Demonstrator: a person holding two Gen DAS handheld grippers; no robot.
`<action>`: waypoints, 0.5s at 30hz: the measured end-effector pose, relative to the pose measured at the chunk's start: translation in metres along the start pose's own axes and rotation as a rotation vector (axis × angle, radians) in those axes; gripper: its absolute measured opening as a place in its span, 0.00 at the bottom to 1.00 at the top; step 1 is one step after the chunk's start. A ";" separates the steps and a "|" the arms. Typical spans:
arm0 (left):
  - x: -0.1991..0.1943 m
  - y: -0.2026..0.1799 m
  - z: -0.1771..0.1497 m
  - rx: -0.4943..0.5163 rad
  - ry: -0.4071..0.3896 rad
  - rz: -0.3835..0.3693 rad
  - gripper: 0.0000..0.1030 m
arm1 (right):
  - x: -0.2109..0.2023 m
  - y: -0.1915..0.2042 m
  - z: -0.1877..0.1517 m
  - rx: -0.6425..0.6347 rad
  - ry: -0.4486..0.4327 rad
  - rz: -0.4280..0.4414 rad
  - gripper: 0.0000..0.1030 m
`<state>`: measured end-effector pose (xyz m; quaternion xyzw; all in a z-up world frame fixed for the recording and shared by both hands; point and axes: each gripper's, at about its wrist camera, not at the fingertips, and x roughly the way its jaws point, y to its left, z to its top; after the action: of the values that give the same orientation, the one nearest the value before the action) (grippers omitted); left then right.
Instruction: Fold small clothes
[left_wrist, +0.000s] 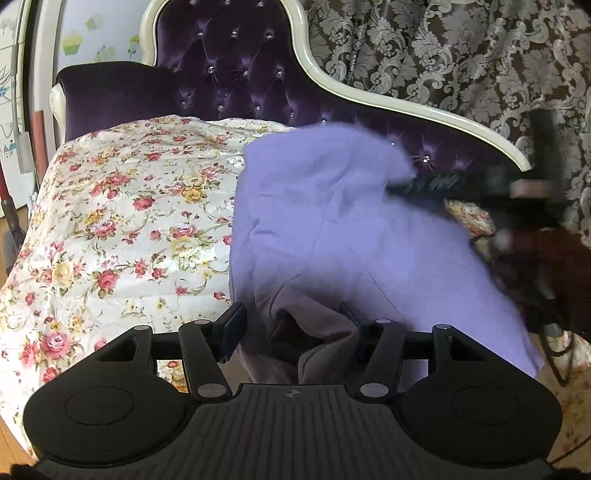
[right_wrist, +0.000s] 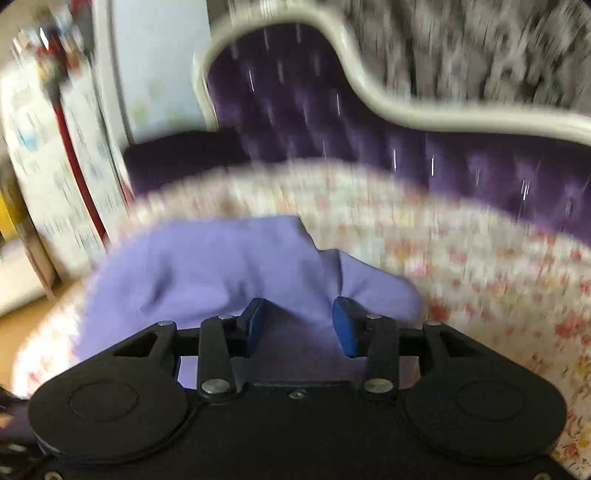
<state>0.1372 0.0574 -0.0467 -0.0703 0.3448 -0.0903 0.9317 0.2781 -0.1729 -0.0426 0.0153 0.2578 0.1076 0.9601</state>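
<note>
Lying across the flowered bedspread (left_wrist: 122, 206), the lilac garment (left_wrist: 332, 229) fills the centre and right of the left wrist view, its near edge bunched into greyish folds at the bottom centre of the frame. Those folds sit between the fingers of the left gripper (left_wrist: 295, 321) — its jaws stand partly apart, the left finger (left_wrist: 232, 321) clear of the cloth on its outer side, and whether the pads press on the bunched fabric cannot be told from here. At the right edge of that view, just above mid-height, the right gripper (left_wrist: 424, 182) shows as a dark blurred bar reaching in over the garment's far side, touching or just above it.

The right wrist view is heavily smeared. There the lilac garment (right_wrist: 229, 266) spreads over the lower left and centre, and a ridge of it runs down between the blue pads (right_wrist: 345, 325) of the right gripper (right_wrist: 301, 325). Its jaws stand parted, with a gap at each pad, so the cloth lies between them unpinched.

Behind, in the upper part of both frames, stand a purple tufted headboard (left_wrist: 229, 66) with a cream frame and a patterned curtain (left_wrist: 461, 48).

No brand, label or writing can be read on the garment or either tool — only a small, illegible emblem on the left gripper's ribbed body at bottom centre.
</note>
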 end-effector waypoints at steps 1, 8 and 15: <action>0.002 0.000 0.000 -0.004 0.001 0.001 0.54 | 0.009 0.000 -0.002 0.002 0.032 -0.007 0.50; -0.002 -0.002 0.000 -0.004 -0.017 0.000 0.55 | -0.005 -0.009 -0.003 0.007 -0.039 0.034 0.55; -0.037 -0.018 0.006 0.025 -0.082 0.066 0.87 | -0.091 -0.007 -0.017 0.042 -0.205 0.064 0.96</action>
<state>0.1110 0.0483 -0.0154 -0.0509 0.3073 -0.0610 0.9483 0.1943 -0.1994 -0.0128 0.0548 0.1599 0.1306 0.9769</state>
